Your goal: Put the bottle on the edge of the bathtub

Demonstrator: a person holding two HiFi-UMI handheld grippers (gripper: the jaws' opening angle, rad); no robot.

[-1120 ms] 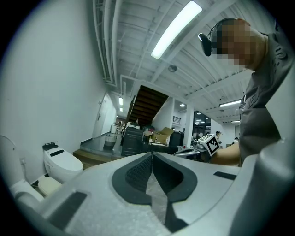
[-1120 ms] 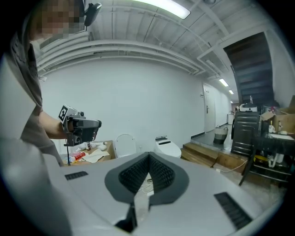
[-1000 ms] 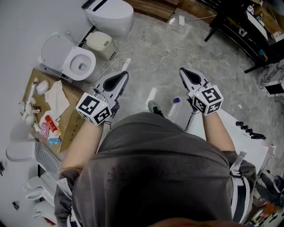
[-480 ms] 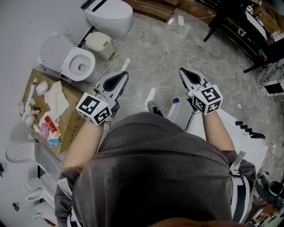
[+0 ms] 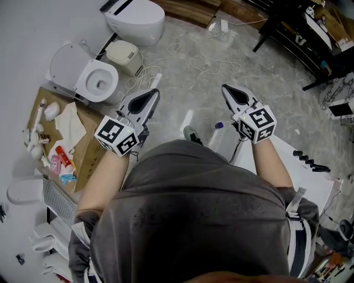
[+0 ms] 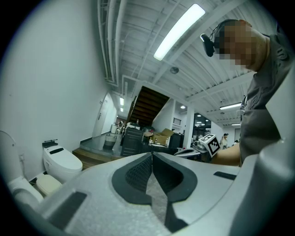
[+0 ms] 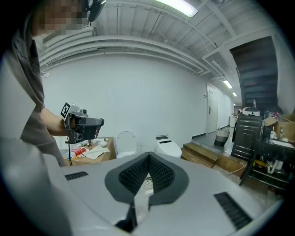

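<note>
A clear bottle [image 5: 217, 135] with a purple cap shows just past the person's grey shirt, by the near end of the white bathtub [image 5: 301, 168]; its lower part is hidden. My left gripper [image 5: 150, 94] hovers over the marble floor left of the bottle, jaws shut and empty. My right gripper [image 5: 226, 89] hovers just above and right of the bottle, also shut with nothing held. In the left gripper view the pads [image 6: 138, 173] meet in a closed seam. In the right gripper view the pads [image 7: 159, 173] likewise meet.
An open toilet [image 5: 91, 77] and a closed one [image 5: 138, 16] stand at the far left. A cardboard surface [image 5: 83, 146] holds paper and toiletries. Cables [image 5: 210, 61] trail over the floor. A black fitting [image 5: 311, 161] lies on the tub, and dark racks [image 5: 310, 38] stand at the far right.
</note>
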